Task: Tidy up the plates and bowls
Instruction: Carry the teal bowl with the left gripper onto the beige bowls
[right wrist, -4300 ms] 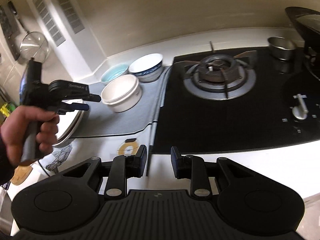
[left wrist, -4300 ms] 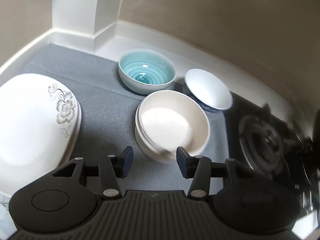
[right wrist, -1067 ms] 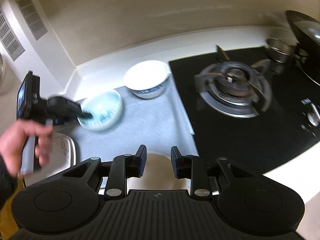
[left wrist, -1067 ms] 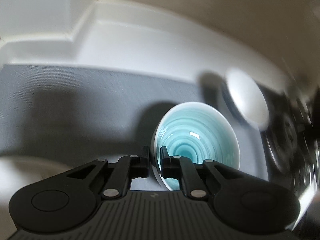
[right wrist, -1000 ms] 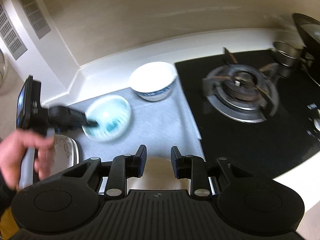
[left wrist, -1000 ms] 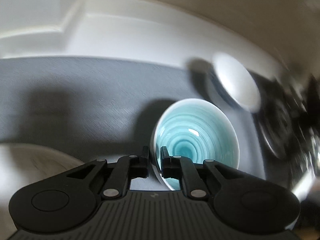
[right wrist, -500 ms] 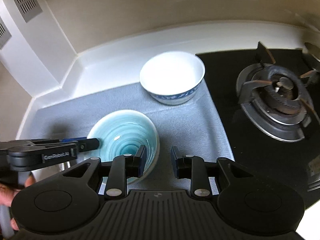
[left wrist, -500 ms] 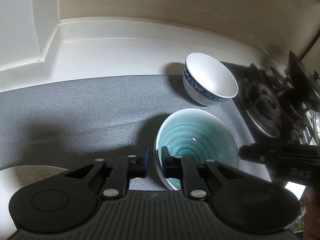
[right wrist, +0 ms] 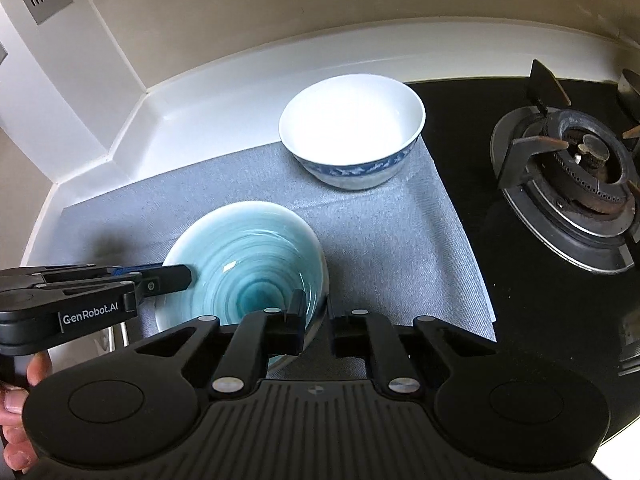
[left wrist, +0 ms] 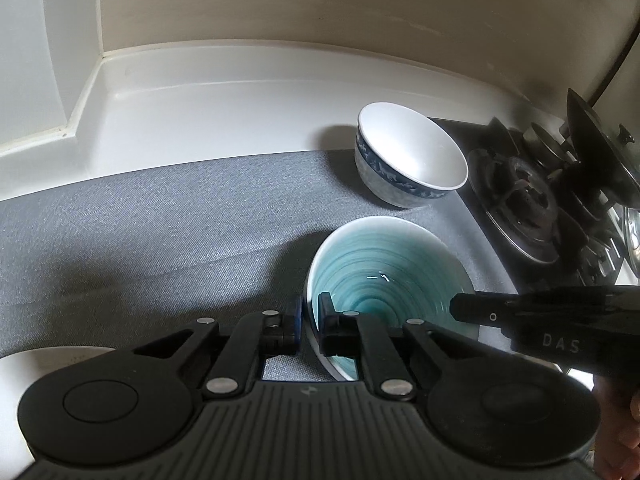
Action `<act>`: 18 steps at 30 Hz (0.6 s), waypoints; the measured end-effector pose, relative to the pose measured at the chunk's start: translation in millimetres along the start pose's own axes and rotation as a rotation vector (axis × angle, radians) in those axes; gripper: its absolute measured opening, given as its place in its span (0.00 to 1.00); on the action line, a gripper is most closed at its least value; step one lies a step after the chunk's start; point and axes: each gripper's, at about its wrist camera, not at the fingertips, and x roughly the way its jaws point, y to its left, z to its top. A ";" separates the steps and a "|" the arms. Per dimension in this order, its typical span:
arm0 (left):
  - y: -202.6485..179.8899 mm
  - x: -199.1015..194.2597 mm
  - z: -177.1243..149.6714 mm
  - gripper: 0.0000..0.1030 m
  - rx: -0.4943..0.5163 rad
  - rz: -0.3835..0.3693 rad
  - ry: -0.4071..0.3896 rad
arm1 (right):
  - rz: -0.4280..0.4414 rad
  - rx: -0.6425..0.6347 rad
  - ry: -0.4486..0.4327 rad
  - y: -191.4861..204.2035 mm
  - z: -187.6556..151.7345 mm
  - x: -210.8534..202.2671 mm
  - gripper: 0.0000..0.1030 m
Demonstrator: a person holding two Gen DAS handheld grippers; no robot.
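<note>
A turquoise bowl (left wrist: 384,276) (right wrist: 240,264) with spiral rings hangs just over the grey mat (left wrist: 160,232), held at two sides. My left gripper (left wrist: 308,312) is shut on its left rim, one finger inside and one outside; its tips also show in the right wrist view as the left gripper (right wrist: 176,276). My right gripper (right wrist: 318,312) straddles the opposite rim, its jaws closing onto the bowl wall; in the left wrist view the right gripper (left wrist: 460,308) meets the bowl's right edge. A white bowl with a blue band (left wrist: 412,156) (right wrist: 352,132) stands upright at the mat's far corner.
A black hob with a gas burner (right wrist: 580,160) (left wrist: 520,200) borders the mat on the right. The edge of a white plate (left wrist: 40,360) shows at the lower left. White counter and wall close off the back. A person's hand (right wrist: 16,400) holds the left gripper.
The right gripper came down and in to the turquoise bowl, and its jaws narrowed around the right rim. The left gripper kept its hold and rolled slightly, levelling the bowl.
</note>
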 end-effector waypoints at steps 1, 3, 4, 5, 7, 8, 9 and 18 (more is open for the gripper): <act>-0.3 -0.1 -0.1 0.07 0.001 0.001 0.000 | -0.001 0.002 0.000 0.2 -0.6 0.2 0.12; -1.7 -0.3 -0.2 0.07 0.009 0.009 -0.001 | -0.008 -0.004 -0.002 1.6 -1.3 0.2 0.11; -2.7 -0.6 -0.4 0.07 0.013 0.014 -0.003 | -0.012 -0.009 -0.003 2.7 -1.6 -0.3 0.11; -3.1 -0.8 -0.8 0.06 0.016 0.017 -0.003 | -0.016 -0.011 -0.004 3.6 -1.9 -0.8 0.10; -3.7 -2.6 -1.5 0.06 0.020 0.019 -0.005 | -0.016 -0.006 -0.007 4.2 -2.0 -2.1 0.10; -4.2 -4.5 -1.9 0.06 0.021 0.018 -0.008 | -0.016 -0.004 -0.010 4.3 -1.5 -3.3 0.10; -4.9 -6.8 -2.1 0.06 0.023 0.018 -0.012 | -0.016 -0.003 -0.016 4.9 -1.5 -5.9 0.10; -21.5 -39.0 -2.0 0.06 0.029 0.007 -0.067 | -0.008 -0.005 -0.063 2.0 1.9 -35.7 0.09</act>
